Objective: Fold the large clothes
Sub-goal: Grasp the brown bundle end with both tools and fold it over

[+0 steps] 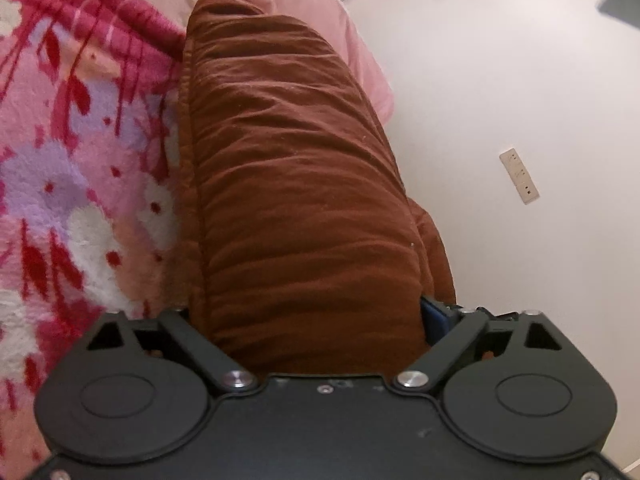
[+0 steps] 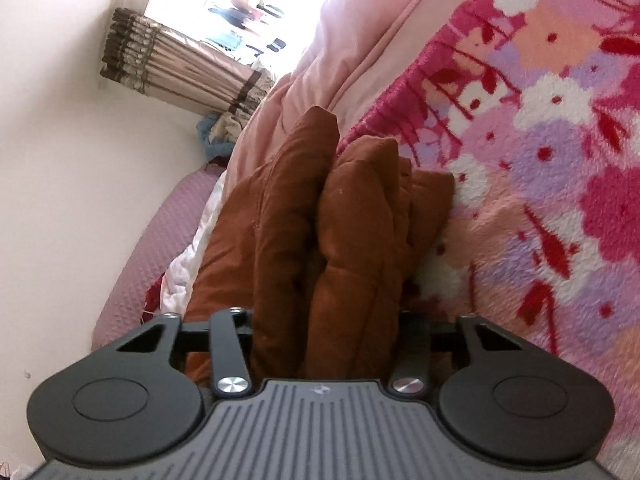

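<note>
Clearly both my left gripper (image 1: 316, 320) and right gripper (image 2: 324, 320) are clamped on the thick brown garment (image 1: 296, 184) at the blanket's (image 1: 72, 184) edge, so I fear bulky layers slipping out and unfolding.

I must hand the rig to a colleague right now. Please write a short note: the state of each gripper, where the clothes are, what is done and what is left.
Left gripper: closed on the brown garment, a thick bundle between its jaws.
Right gripper: closed on the same brown garment, several bunched layers.
Garment: gathered in layers, beside the flowered pink blanket and the plain pink bedding.
Done: it seems folded at least once.
Left: probably lay it down, smooth it, finish folding, release.
</note>
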The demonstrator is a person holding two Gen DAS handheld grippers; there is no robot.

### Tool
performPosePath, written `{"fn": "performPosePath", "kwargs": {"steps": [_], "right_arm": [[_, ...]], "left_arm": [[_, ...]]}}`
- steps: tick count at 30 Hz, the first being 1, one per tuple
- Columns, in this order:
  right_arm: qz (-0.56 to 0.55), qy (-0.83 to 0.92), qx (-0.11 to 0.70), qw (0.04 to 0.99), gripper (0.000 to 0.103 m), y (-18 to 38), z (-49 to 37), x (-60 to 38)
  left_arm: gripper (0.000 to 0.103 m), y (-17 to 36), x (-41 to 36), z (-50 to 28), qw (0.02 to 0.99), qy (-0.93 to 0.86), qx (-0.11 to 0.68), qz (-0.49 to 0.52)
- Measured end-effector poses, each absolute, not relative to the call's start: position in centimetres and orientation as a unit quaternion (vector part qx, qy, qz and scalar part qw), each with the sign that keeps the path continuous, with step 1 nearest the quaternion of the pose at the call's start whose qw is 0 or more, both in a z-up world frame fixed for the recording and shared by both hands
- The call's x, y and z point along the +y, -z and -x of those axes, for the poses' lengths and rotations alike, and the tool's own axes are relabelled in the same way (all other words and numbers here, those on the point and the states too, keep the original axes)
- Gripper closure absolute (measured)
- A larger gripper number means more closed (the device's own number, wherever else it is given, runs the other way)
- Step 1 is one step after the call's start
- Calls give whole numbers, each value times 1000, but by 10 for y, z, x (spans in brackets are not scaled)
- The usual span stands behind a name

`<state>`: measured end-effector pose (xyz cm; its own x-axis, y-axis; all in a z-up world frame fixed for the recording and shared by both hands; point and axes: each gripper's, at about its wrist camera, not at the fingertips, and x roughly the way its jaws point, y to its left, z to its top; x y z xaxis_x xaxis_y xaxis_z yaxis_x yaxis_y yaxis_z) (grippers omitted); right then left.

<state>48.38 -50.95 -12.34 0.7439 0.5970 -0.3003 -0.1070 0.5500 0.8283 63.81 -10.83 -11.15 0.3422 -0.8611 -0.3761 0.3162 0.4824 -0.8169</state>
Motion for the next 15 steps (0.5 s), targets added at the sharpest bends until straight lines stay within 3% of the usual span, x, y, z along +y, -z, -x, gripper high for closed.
{"fn": "performPosePath", "kwargs": {"steps": [4,15], "right_arm": [[-435,-221,274,828,61,106,-476,-501],[-411,-290,250,828,60,53,-460,-399]], "left_arm": [[18,90,-94,-627,755,397,408,325],[17,31,22,-560,804,374,354,298]]}}
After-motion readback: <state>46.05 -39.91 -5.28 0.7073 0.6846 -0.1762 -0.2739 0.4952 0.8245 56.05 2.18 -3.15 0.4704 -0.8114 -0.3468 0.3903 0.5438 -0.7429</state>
